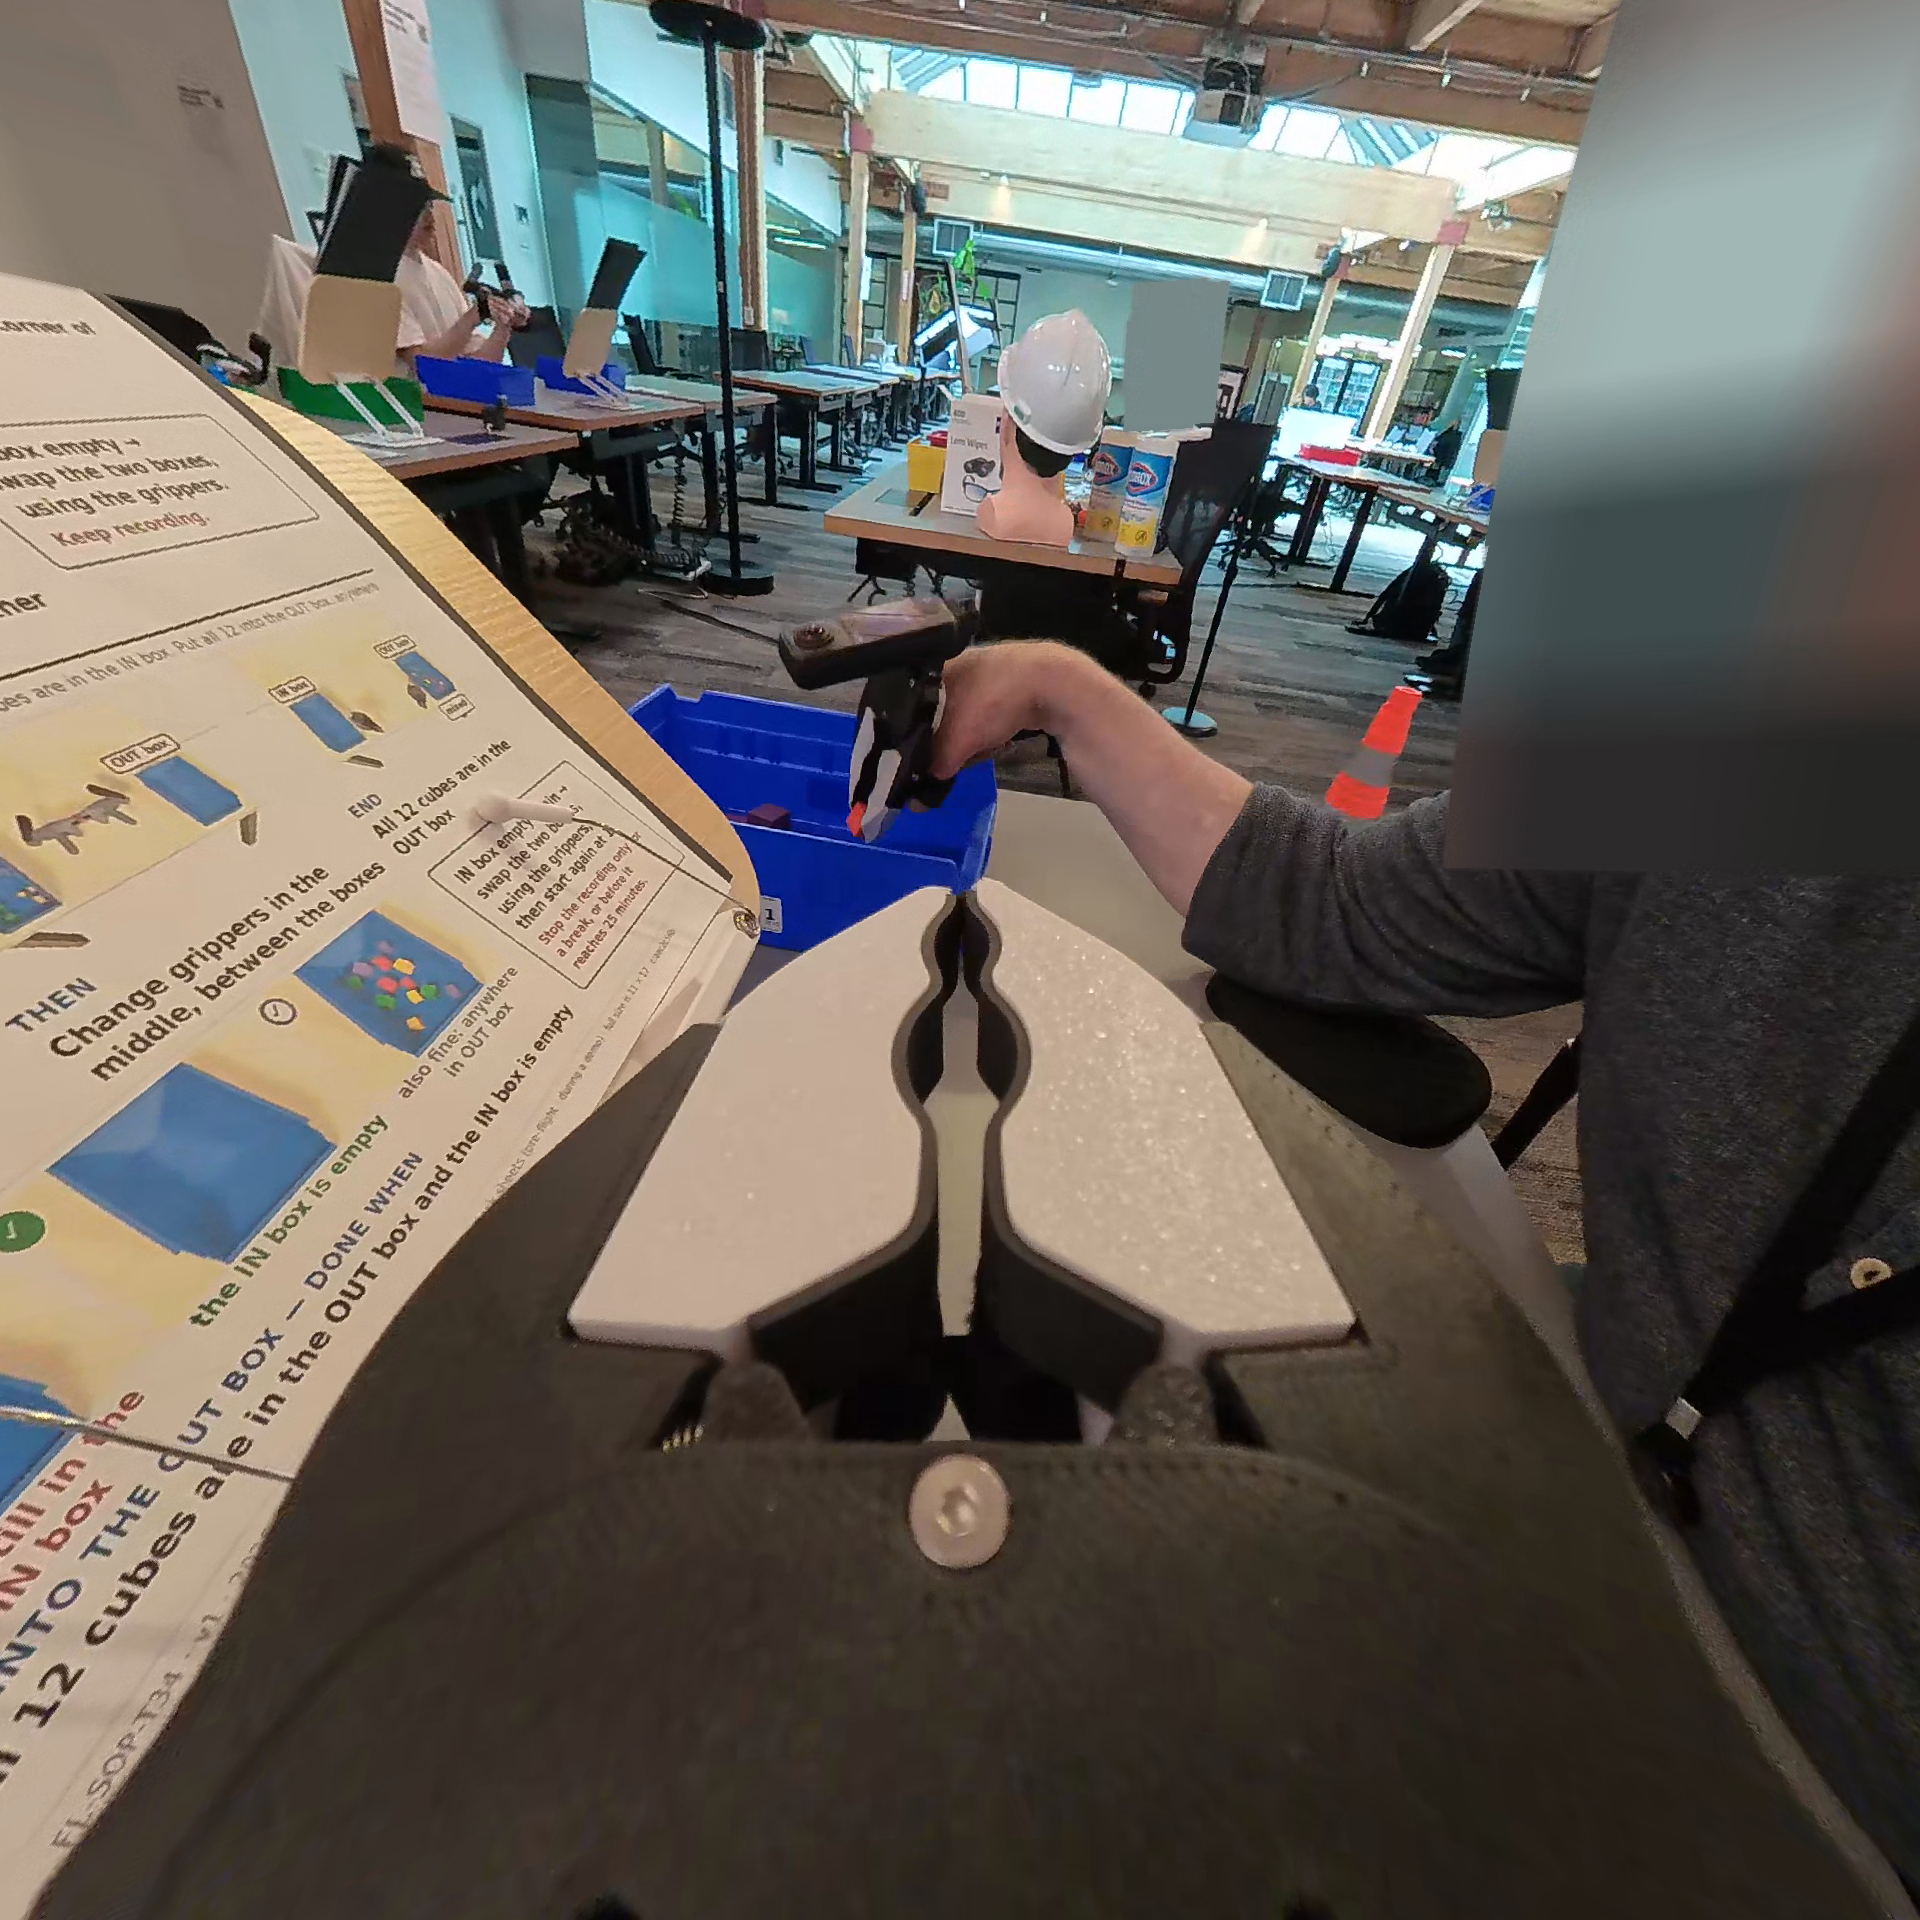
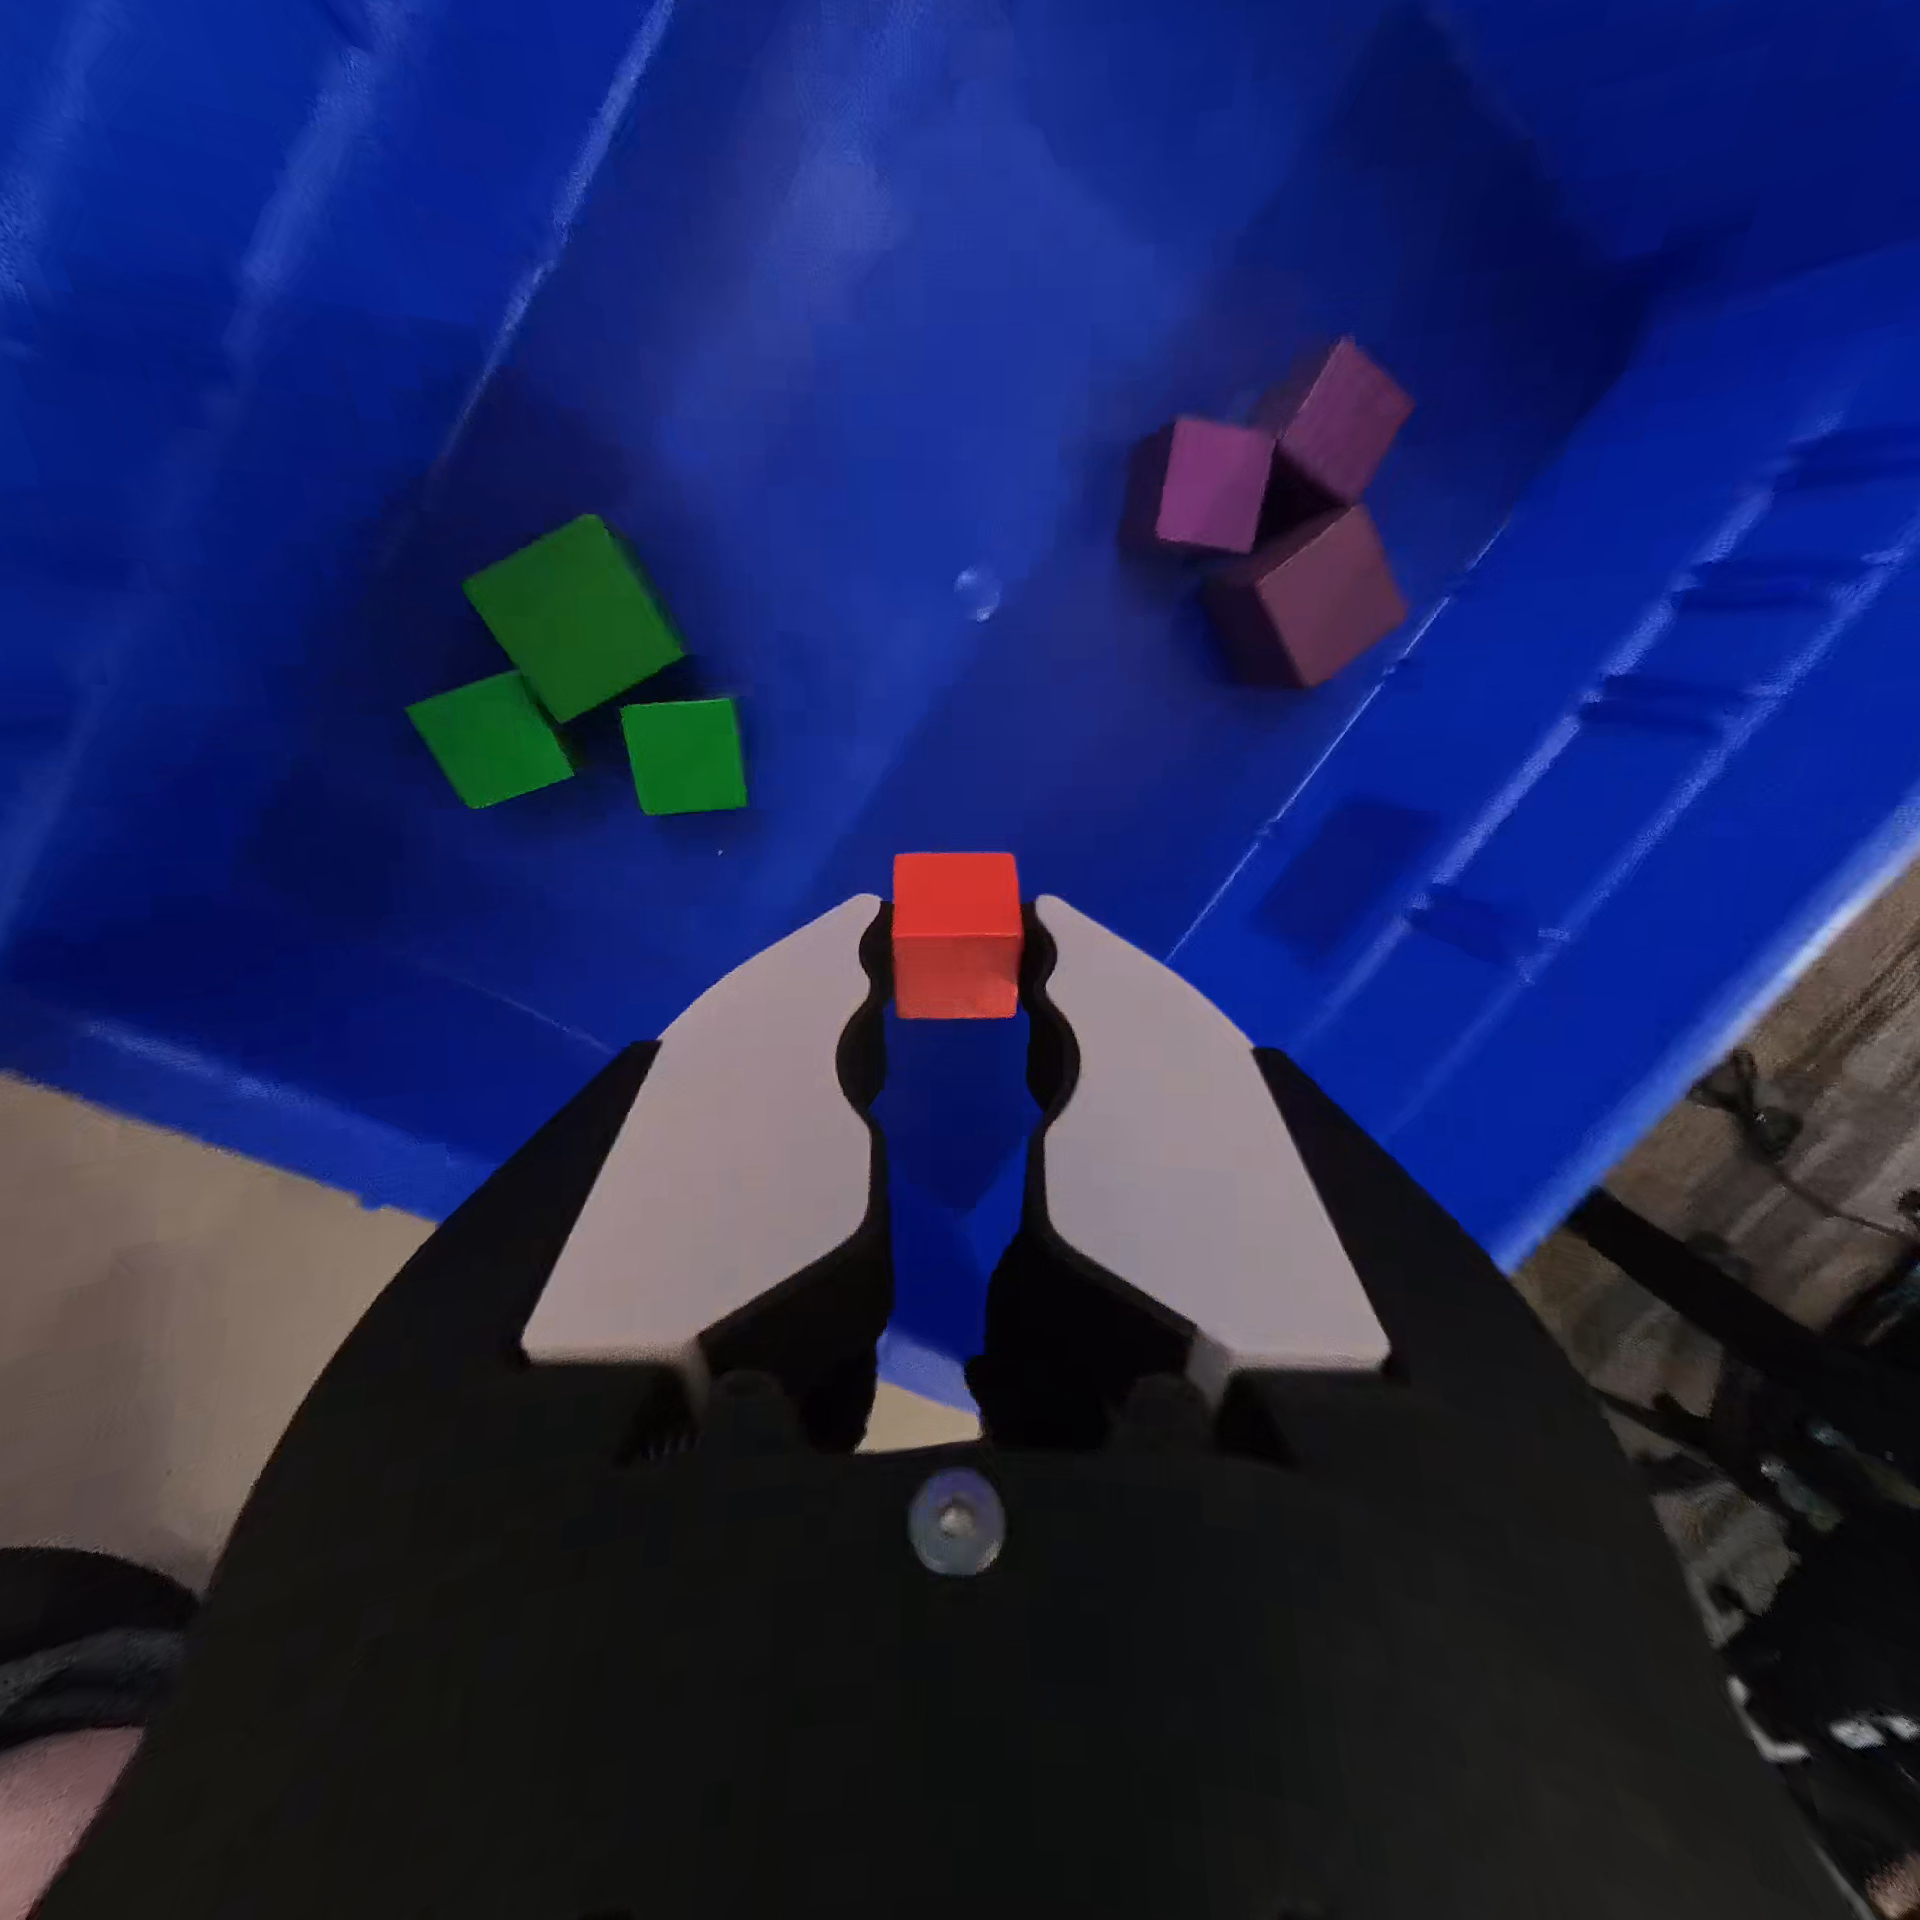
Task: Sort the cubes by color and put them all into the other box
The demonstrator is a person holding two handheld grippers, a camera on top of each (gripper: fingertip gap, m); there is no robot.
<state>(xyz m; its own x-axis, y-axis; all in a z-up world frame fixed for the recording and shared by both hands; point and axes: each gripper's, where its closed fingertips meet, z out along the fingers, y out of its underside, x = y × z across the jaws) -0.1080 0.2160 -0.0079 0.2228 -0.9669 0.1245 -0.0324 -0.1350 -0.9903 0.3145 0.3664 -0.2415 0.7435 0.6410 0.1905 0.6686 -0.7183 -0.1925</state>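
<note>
**Red cube hanging over a bare patch of the box floor**

The right gripper (image 2: 956, 935) is pinching a red cube (image 2: 954, 930) at its tips, both pads pressing on opposite faces, and it is hovering inside the blue box (image 2: 1558, 727) with the cube's edges lying square to the fingers. The coming drop is turning on where the sorted groups are sitting relative to that cube: three green cubes (image 2: 582, 665) are clustering at about 10 o'clock from it, three purple cubes (image 2: 1278, 509) at about 1 o'clock, both well apart from the tips. No red pile is showing, so the open floor straight below and ahead at 12 o'clock is looking like the likely spot (a judgement, not something seen). A cube has no long axis, so release angle is mattering little.

The left gripper (image 1: 961, 914) is sitting pressed together on nothing, outside the box and at its near side, idling beside the instruction sheet (image 1: 260, 831); the right one is plainly the nearer
</note>
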